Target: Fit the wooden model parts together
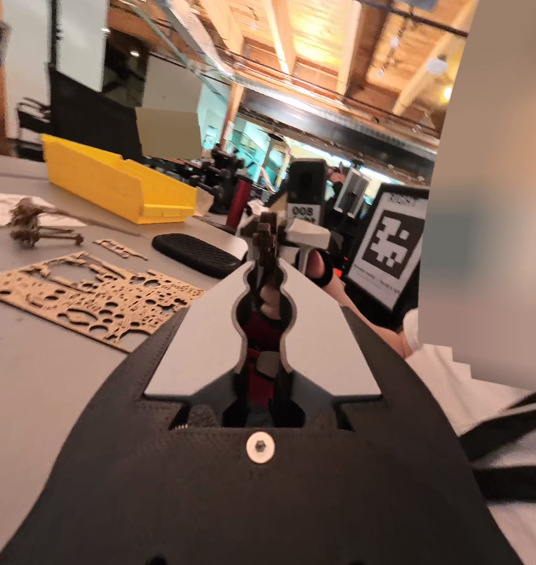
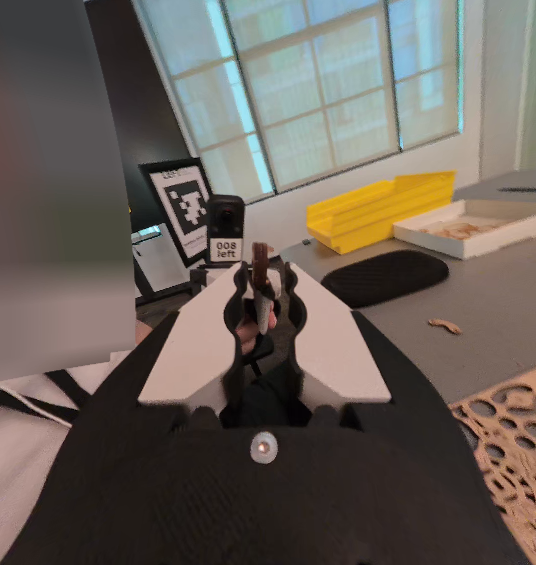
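Showing only rightward: white tray point(image 2: 471, 241)

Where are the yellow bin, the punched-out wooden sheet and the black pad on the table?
yellow bin point(image 1: 107, 180): left wrist view, on its long side wall.
wooden sheet point(image 1: 86, 298): left wrist view, on its middle.
black pad point(image 1: 196, 254): left wrist view, on its ribbed top.

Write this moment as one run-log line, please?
stage: joining parts in mid-air | left gripper: shut on dark wooden piece | right gripper: shut on brown wooden piece | table: punched-out wooden sheet, yellow bin
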`<action>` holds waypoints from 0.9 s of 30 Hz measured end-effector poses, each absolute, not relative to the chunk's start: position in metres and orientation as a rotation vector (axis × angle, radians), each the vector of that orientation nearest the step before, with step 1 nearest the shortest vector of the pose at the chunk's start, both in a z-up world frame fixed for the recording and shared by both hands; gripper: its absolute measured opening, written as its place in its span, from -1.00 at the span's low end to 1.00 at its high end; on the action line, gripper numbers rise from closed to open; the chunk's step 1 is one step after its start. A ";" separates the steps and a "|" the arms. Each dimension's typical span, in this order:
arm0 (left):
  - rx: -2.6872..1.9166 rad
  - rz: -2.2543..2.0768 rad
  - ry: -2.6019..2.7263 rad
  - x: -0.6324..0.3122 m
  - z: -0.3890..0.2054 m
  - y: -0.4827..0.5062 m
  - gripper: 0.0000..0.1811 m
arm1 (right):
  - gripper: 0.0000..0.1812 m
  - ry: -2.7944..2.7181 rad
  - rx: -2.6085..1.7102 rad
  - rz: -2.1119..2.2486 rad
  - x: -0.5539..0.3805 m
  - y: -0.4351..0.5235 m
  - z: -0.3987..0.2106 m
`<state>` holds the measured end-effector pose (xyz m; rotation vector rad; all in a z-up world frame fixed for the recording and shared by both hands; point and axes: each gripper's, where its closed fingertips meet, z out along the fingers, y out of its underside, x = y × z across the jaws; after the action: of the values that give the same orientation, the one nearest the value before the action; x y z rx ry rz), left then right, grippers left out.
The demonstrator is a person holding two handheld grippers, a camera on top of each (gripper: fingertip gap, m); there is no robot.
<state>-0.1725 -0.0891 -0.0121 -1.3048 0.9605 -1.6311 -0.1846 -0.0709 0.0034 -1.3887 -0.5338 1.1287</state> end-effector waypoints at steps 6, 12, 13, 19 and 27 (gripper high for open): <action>-1.417 -1.598 0.810 -0.169 -0.028 -0.070 -0.91 | -0.87 -0.403 -1.430 1.293 -0.189 -0.061 -0.014; -1.480 -1.633 0.775 -0.173 -0.040 -0.062 -0.91 | -0.93 -0.356 -1.493 1.448 -0.195 -0.048 -0.029; -1.495 -1.647 0.767 -0.175 -0.043 -0.061 -0.92 | -0.93 -0.369 -1.518 1.458 -0.197 -0.046 -0.032; -1.475 -1.584 0.901 -0.192 -0.052 -0.055 -0.70 | -0.94 -0.465 -1.742 1.638 -0.202 -0.033 -0.041; -1.003 -0.914 1.398 -0.216 -0.044 -0.041 -0.57 | -0.93 -0.684 -1.948 2.086 -0.217 -0.046 -0.035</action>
<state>-0.2164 -0.0407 -0.0444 -1.0032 1.3976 -0.9138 -0.2165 -0.0463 -0.0348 -1.9484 -0.6839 2.0863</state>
